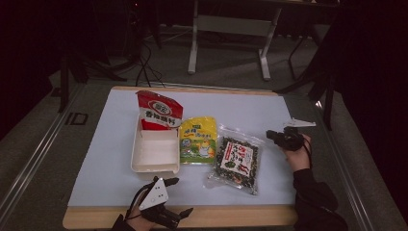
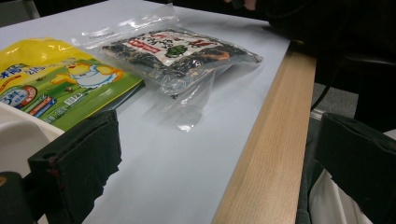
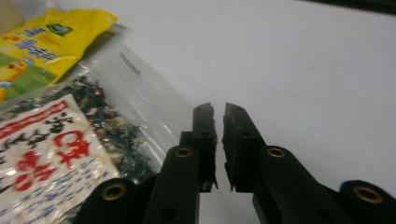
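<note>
A white tray lies left of centre on the pale mat, and a red snack bag stands in its far end. To its right a yellow packet lies flat, then a clear bag of dark dried food. My right gripper hovers just right of that clear bag, its jaws a narrow slit apart with nothing between them. My left gripper rests at the table's front edge, just in front of the tray, wide open and empty, facing the clear bag and yellow packet.
A wooden strip runs along the table's front edge, also seen in the left gripper view. Bare mat lies behind the bags and at the far right. A corner of the tray sits beside my left jaw. Table legs stand beyond.
</note>
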